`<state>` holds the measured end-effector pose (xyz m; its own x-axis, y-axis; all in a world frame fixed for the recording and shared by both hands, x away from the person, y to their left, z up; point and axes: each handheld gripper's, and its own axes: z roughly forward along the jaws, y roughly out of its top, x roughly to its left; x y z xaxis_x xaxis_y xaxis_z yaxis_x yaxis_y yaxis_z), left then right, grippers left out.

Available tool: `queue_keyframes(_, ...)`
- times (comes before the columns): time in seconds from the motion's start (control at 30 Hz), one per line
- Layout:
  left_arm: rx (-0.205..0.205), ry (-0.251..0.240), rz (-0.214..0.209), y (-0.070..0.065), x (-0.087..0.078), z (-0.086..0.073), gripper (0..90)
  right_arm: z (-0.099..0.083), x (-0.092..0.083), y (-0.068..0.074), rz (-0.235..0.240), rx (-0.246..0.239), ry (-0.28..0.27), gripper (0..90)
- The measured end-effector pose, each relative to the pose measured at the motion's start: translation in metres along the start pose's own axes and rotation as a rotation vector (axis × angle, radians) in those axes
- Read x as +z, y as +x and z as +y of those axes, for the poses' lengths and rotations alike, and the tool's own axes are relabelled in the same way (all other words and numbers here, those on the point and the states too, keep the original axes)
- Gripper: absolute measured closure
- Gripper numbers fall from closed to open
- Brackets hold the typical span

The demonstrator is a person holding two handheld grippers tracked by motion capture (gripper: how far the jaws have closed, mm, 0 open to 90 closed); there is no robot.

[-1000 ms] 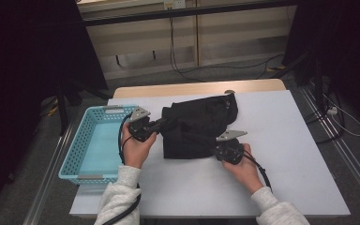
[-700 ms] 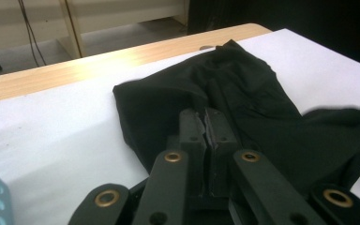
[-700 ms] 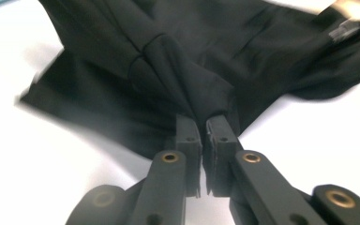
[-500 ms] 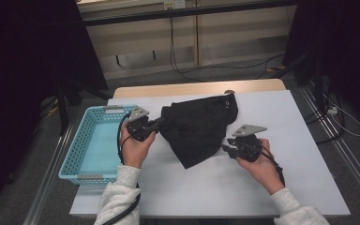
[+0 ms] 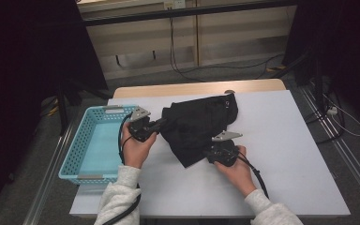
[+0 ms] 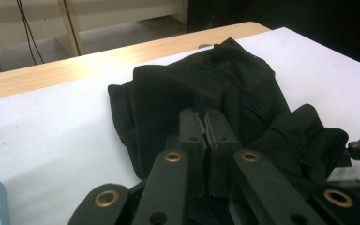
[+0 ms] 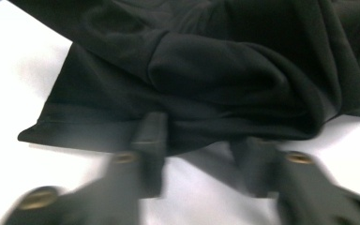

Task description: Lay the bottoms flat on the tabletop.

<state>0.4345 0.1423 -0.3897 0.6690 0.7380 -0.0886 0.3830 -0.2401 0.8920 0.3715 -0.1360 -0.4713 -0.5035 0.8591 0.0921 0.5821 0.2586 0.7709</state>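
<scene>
**Folding the black garment: one edge pinned, the other about to be taken**

The white table (image 5: 286, 140) carries everything, with the pale blue lattice basket (image 5: 86, 140) sitting just to the outer side of the left gripper (image 5: 161, 124). Straight ahead of that gripper, and spreading away from it toward the far wooden edge, lies the black garment (image 5: 201, 122): soft, matte, thin knit cloth, bunched into rounded folds with a flatter hemmed flap nearest the right gripper (image 5: 210, 151).

The left gripper's jaws are pressed together with a pinch of the cloth caught between them, as the left gripper view shows. The right gripper's jaws stand apart and have just been closing; in the right gripper view they straddle the lower hem of the garment (image 7: 178, 93), which lies just in front of and between the fingers (image 7: 152, 136), but no squeeze on it is visible yet.

To my eye the job now is to take that hem cleanly. I would slide the lower jaw under the flap only, not the rolled fold behind it, close fully before lifting, and keep the left pinch steady so the slippery fabric does not drag across the smooth tabletop.
</scene>
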Motion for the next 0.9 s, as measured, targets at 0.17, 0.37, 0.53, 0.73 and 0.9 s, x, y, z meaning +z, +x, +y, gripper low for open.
queue_keyframes(0.17,0.007,0.004,0.004,-0.001,-0.001,0.0,87.8,-0.002,-0.004,-0.004,0.056,-0.003,-0.008,85.4)
queue_keyframes(0.37,0.004,0.015,0.039,0.001,-0.003,-0.001,87.9,-0.008,-0.03,-0.024,0.024,-0.019,-0.008,85.8)
queue_keyframes(0.53,0.008,0.03,0.049,0.002,-0.003,-0.003,87.9,-0.015,-0.065,-0.048,-0.062,-0.042,-0.015,85.9)
queue_keyframes(0.73,0.029,0.045,0.055,-0.002,-0.002,-0.005,87.8,-0.022,-0.088,-0.054,-0.074,-0.078,-0.028,85.5)
queue_keyframes(0.9,0.034,0.072,0.062,-0.003,-0.004,-0.007,87.8,-0.03,-0.078,-0.041,-0.017,-0.113,0.003,84.7)
